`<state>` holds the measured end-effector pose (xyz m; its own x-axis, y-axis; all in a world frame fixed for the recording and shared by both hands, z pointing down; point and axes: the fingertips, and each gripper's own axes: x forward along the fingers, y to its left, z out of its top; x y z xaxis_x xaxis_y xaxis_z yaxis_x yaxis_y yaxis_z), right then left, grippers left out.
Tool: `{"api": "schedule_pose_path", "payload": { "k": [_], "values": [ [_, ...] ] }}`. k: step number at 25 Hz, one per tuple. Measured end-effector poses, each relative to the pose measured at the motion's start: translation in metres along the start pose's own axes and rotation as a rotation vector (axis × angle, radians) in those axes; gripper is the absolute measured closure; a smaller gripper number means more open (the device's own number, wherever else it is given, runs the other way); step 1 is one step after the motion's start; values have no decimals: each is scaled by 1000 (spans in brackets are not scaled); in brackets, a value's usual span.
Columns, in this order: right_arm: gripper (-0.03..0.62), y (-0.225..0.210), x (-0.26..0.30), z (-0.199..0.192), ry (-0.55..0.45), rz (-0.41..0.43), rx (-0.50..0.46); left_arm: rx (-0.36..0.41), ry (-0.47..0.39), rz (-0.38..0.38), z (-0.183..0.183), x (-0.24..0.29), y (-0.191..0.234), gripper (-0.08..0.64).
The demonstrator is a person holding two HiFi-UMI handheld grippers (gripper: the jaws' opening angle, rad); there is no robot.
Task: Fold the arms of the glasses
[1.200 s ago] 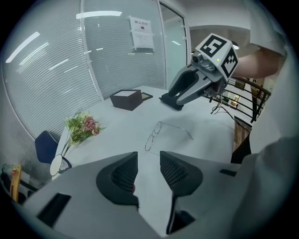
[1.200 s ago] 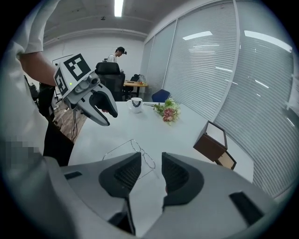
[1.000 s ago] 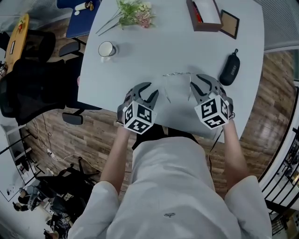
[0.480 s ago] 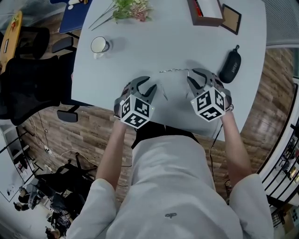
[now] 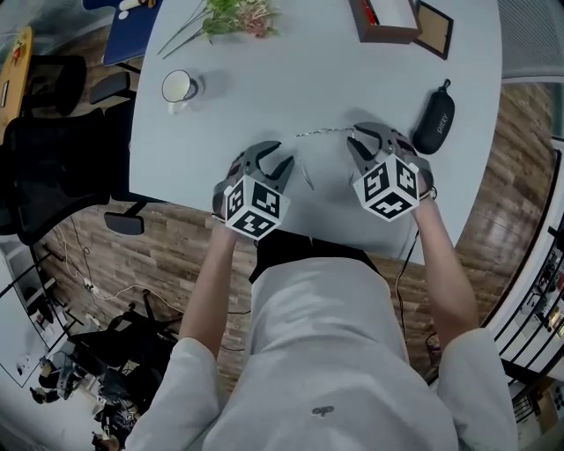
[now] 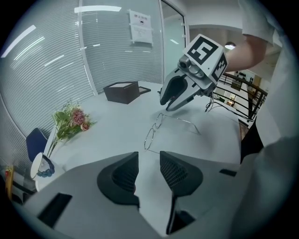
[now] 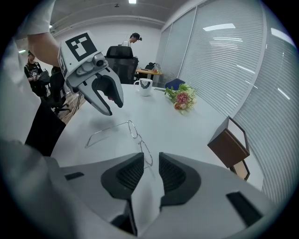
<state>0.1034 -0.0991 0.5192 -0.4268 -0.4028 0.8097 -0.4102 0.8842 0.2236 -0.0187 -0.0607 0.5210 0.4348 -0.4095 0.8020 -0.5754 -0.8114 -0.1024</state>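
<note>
Thin wire-framed glasses [image 5: 324,133] lie on the grey table [image 5: 264,97] with both arms unfolded toward me; they also show in the left gripper view [image 6: 158,127] and the right gripper view [image 7: 132,131]. My left gripper [image 5: 269,158] hovers beside the glasses' left arm [image 5: 307,176], open, with nothing between its pads [image 6: 174,169]. My right gripper [image 5: 362,141] is low at the glasses' right end. Its jaws have just been closing and still show a narrow gap. The near lens rim [image 7: 145,155] reaches the mouth of that gap; the arm on that side is hidden behind the jaws.
A black glasses case [image 5: 434,121] lies just right of the right gripper. Further back are a white cup [image 5: 177,87], a flower sprig [image 5: 233,18], a brown box [image 5: 384,19] and a small frame [image 5: 434,28]. The table's near edge runs just below both grippers.
Both grippers have sunk toward the table and closed in on the glasses. The right gripper's jaws have narrowed. The glasses have not moved.
</note>
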Motion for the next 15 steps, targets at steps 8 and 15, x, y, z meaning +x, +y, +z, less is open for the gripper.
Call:
{"api": "schedule_pose_path", "payload": {
  "k": [8,15],
  "values": [
    [505,3,15,-1,22,20,-10,2,5,-1,-6,3,-1,408],
    [525,5,23,-3,45,18,-30,6,8,-13,-11,5,-2,408]
  ]
}}
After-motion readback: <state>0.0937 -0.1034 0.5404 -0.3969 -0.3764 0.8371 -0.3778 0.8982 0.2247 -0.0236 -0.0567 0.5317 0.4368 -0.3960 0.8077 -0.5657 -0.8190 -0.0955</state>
